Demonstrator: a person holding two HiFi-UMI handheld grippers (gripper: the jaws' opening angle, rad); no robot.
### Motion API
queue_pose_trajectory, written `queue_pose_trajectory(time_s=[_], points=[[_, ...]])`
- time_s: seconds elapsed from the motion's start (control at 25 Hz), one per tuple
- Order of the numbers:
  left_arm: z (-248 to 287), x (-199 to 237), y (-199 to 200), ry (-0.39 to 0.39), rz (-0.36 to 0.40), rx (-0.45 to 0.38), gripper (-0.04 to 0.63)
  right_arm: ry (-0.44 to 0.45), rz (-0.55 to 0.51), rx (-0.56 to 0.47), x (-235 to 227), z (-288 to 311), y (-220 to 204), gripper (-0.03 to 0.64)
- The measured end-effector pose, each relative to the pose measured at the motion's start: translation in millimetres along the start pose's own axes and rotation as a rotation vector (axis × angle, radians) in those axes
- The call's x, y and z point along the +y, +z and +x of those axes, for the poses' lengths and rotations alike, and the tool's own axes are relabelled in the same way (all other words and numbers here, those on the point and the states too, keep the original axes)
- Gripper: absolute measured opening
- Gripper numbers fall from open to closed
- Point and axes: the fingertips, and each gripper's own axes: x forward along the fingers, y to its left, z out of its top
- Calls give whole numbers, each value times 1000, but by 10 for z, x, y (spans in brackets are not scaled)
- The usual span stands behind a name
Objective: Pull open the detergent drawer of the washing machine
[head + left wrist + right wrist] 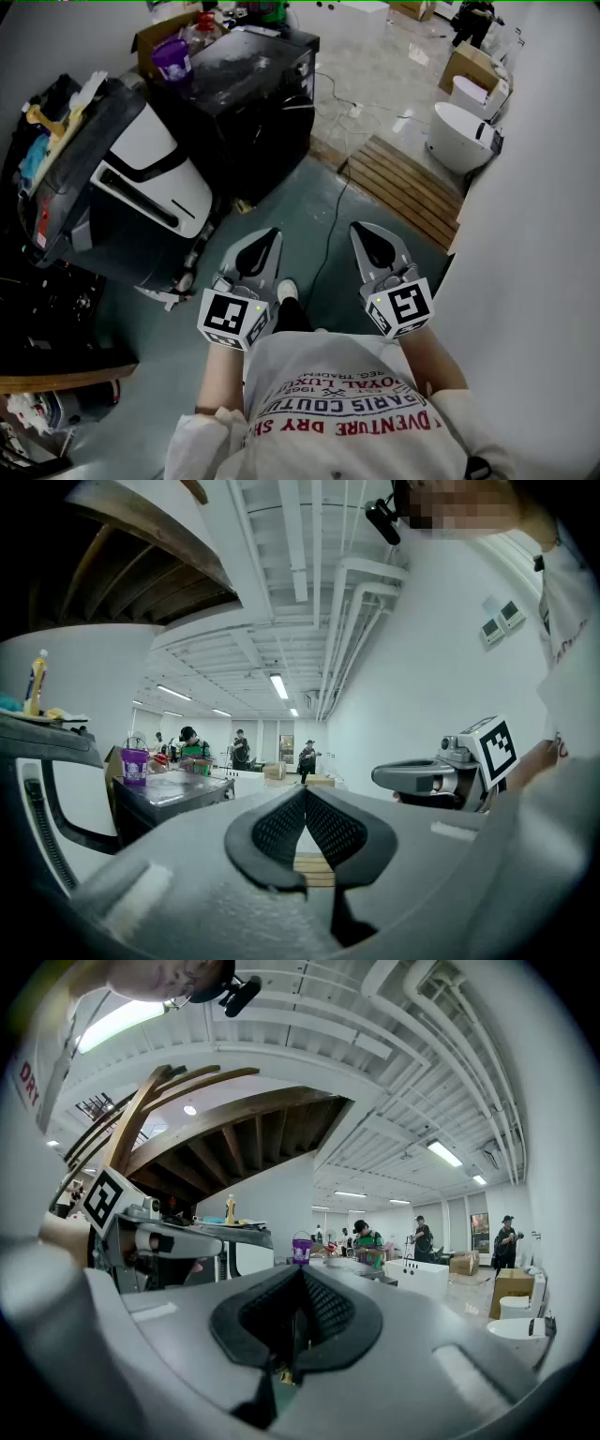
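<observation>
The washing machine (pixel 141 178), white with dark trim and a cluttered grey top, stands to my left; its edge also shows in the left gripper view (pixel 56 789). I cannot make out its detergent drawer. My left gripper (pixel 270 234) is held level in front of my chest, apart from the machine, jaws shut on nothing (pixel 306 792). Beside it, my right gripper (pixel 358 227) is level too, its pads meeting with nothing between them (pixel 301 1270). Each gripper shows in the other's view: the right gripper (pixel 422 775) and the left gripper (pixel 178 1239).
A black appliance (pixel 248 94) stands ahead of the washing machine with a purple cup (pixel 172 58) behind it. A cable (pixel 328 244) runs over the floor between the grippers. A wooden slatted platform (pixel 403 187), white bathroom fixtures (pixel 459 131) and a white wall (pixel 544 244) lie to the right.
</observation>
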Motion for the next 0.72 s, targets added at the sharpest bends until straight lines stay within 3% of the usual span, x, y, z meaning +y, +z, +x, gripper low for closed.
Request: queue_pose_trajectory(time_s=[0.52, 0.56, 0.64, 0.68, 0.72], points=[[199, -188, -68, -16, 18, 1, 3, -59, 5, 5, -174, -152, -137, 2], [232, -201, -52, -15, 31, -10, 27, -59, 5, 5, -197, -155, -142, 2], [318, -218, -10, -23, 37, -39, 225, -62, 10, 11, -266, -140, -165, 2], [365, -215, 2, -30, 28, -49, 289, -67, 17, 17, -311, -124, -189, 2], [413, -198, 4, -33, 15, -53, 293, -72, 23, 23, -358, -102, -215, 2]])
